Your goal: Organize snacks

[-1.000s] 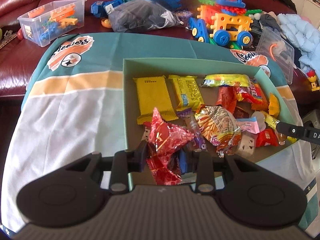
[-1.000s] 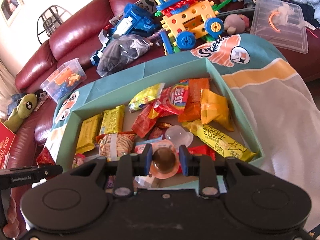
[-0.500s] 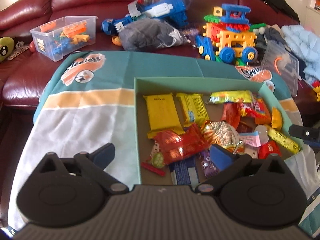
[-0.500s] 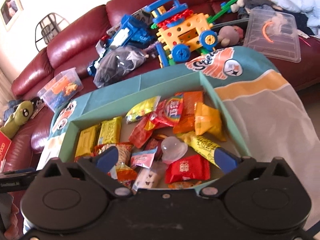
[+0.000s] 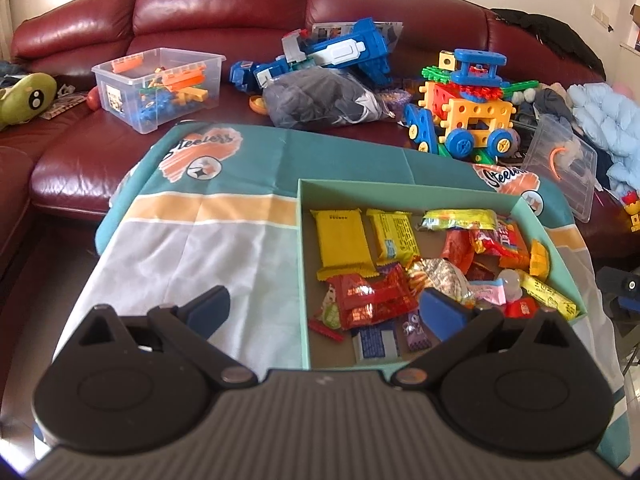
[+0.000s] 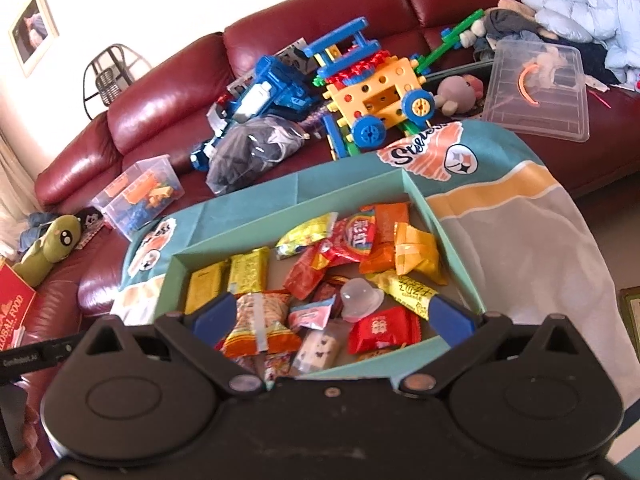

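Note:
A mint-green box (image 5: 400,191) (image 6: 448,236) full of snack packets sits on a table draped in a teal, orange and grey cloth (image 5: 208,248). Inside lie two yellow packets (image 5: 340,240), a shiny red packet (image 5: 372,296), a clear jelly cup (image 6: 360,296) and a red packet (image 6: 384,330). My left gripper (image 5: 326,310) hovers open over the box's near left corner, with nothing between its fingers. Above the box's near edge, my right gripper (image 6: 332,314) is open too and holds nothing.
A dark red sofa (image 5: 224,4) behind the table carries a clear bin of toy pieces (image 5: 158,86), a blue toy robot (image 5: 340,50), a bagged dark garment (image 5: 320,98), a block-built vehicle (image 5: 468,108) and a clear lid (image 6: 536,88). Grey cloth lies bare left of the box.
Both grippers opened wide: the left let go of the shiny red packet, the right of a small round jelly cup, and both items now lie in the box. Both grippers rose and drew back.

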`<state>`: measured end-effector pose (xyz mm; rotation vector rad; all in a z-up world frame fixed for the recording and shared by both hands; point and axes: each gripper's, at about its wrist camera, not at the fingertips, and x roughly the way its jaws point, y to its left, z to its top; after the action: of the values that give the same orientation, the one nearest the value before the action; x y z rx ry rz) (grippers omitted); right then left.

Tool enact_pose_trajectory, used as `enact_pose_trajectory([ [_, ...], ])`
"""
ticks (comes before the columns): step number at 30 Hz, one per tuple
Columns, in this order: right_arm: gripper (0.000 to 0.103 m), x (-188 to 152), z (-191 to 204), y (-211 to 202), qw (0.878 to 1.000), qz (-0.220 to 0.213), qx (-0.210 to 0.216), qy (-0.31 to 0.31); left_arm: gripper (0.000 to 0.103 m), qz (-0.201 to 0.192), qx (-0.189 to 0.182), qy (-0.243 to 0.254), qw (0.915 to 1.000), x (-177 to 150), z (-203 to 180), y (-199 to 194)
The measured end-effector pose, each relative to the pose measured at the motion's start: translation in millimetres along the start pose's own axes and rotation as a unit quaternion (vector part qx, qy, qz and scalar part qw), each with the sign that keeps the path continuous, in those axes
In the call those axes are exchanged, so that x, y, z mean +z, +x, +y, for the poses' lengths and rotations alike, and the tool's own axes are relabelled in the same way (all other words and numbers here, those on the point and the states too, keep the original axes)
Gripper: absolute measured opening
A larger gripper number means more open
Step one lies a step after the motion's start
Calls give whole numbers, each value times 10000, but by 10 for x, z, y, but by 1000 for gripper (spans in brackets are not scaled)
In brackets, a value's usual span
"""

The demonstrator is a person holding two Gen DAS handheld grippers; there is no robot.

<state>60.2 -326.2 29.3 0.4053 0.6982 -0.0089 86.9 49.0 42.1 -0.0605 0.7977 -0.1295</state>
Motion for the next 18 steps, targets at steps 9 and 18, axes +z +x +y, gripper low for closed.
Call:
enact_pose_trajectory([
  [9,103,-199,133,-173,9986,140,-313,-406,103,47,103,100,9999,-305,-17,-128],
  [18,103,-511,59,-108,9936,501,-798,-622,103,416,437,67,9982,-601,85,25],
])
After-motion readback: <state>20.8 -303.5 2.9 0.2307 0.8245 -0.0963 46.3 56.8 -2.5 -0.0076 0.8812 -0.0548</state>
